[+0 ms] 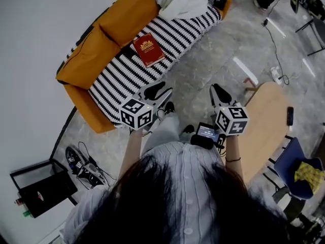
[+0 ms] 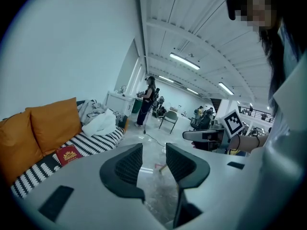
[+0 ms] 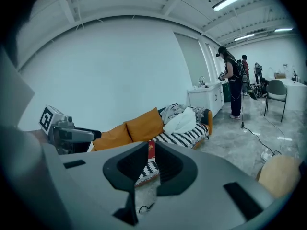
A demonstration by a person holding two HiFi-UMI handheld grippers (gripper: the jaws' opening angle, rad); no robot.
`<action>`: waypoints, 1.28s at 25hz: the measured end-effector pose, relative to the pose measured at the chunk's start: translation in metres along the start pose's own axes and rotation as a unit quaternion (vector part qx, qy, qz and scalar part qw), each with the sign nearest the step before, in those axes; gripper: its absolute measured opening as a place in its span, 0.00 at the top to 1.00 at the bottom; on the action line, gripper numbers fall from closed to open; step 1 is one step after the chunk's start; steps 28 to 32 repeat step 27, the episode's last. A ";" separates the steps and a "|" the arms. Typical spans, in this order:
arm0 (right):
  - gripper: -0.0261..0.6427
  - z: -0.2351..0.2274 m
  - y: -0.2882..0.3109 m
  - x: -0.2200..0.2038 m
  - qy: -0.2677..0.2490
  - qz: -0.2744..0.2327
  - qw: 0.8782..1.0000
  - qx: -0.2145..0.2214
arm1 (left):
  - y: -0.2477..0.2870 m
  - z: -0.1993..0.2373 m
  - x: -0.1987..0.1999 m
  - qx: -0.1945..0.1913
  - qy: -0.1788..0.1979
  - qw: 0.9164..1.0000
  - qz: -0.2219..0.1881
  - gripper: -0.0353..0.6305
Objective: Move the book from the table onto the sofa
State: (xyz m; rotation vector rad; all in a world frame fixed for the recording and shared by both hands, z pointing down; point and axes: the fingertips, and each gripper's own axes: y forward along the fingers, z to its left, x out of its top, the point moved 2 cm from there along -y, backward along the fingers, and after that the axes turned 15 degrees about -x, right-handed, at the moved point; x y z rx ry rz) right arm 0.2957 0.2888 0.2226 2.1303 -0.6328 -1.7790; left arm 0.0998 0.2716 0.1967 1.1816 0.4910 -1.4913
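I note red book [image 1: 148,50] flat on striped sofa [image 1: 118,80], well apart from both claws. Left claw [image 1: 160,92] wide, empty. Right claw [image 1: 219,91] narrow, empty.

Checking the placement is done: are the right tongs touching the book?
Apart. The head view shows the book lying on the sofa, with a stretch of floor between it and the right tongs, which are near the person's body.

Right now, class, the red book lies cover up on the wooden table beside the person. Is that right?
Not quite. The red book does lie cover up, but it lies on the striped cover of the sofa, not on the wooden table. The head view shows this.
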 end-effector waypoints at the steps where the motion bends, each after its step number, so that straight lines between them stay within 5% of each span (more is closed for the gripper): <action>1: 0.88 -0.001 -0.003 0.000 0.000 -0.001 1.000 0.002 | 0.002 -0.004 0.000 -0.001 0.002 1.000 0.000 0.70; 32: 0.88 -0.026 -0.026 0.015 -0.015 -0.028 0.999 -0.011 | 0.025 -0.024 0.003 -0.012 0.021 1.000 0.001 0.70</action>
